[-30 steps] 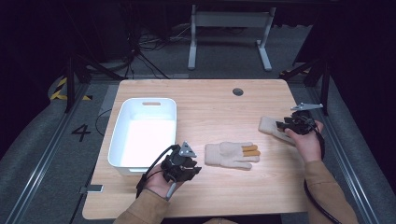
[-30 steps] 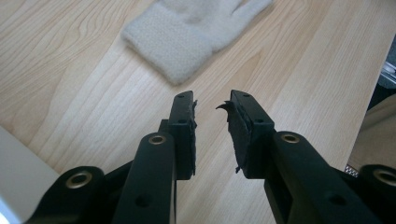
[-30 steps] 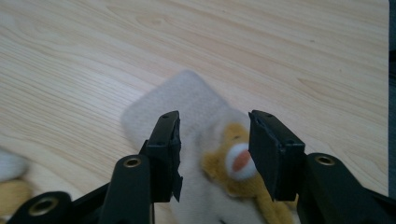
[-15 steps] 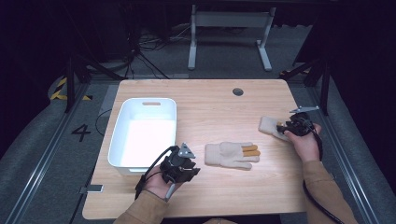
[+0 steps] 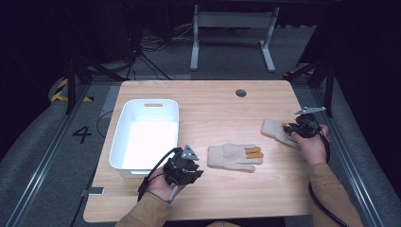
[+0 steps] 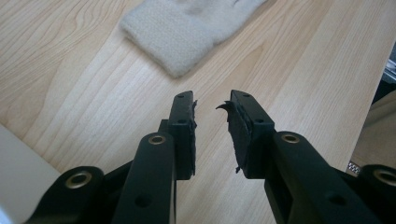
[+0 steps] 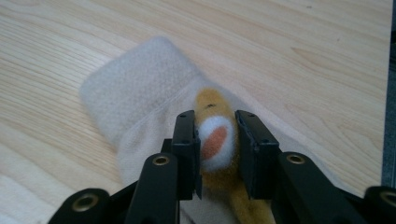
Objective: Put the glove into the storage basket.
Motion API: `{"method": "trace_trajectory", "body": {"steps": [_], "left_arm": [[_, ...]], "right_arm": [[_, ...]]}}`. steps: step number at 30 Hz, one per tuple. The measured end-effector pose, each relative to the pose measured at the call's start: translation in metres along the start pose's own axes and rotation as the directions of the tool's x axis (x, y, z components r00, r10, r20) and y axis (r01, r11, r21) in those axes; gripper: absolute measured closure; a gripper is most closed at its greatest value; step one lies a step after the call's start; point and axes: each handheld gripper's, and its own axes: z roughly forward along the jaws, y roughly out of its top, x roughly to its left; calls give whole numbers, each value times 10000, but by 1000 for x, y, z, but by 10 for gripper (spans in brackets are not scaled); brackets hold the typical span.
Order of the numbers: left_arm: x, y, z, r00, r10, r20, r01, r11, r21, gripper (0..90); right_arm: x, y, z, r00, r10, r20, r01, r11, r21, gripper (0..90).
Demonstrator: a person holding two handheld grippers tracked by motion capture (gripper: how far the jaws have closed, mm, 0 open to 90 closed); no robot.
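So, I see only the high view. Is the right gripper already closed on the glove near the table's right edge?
Observer: Yes. In the right gripper view, the right gripper is shut on a yellow glove finger with a white and orange tip, part of the right glove.
Operator: And the left gripper, does it hold anything?
Observer: No. The left gripper is open with nothing between its fingers, and it points at the cuff of the middle glove.
Operator: Are its fingers in good condition?
Observer: One pad looks torn at its edge.
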Motion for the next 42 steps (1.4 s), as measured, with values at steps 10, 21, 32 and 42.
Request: {"method": "trace_trajectory", "body": {"steps": [10, 21, 32, 42], "left_arm": [[-3, 9, 6, 9995, 246, 173, -246, 9997, -45, 714], [-5, 16, 11, 9982, 479, 370, -478, 9989, -24, 716], [-5, 16, 10, 9983, 432, 393, -428, 9990, -101, 716], [-5, 14, 8, 9987, 378, 354, -376, 9993, -81, 716]], "right_arm": [[12, 9, -38, 9997, -198, -171, 190, 9986, -495, 707], [39, 21, -82, 9943, -795, -710, 699, 9892, -1288, 707], [85, 35, -98, 9688, -1671, -1829, 1341, 9745, -1798, 706], [123, 41, -92, 9373, -2377, -2548, 1945, 9636, -1834, 703]]}}
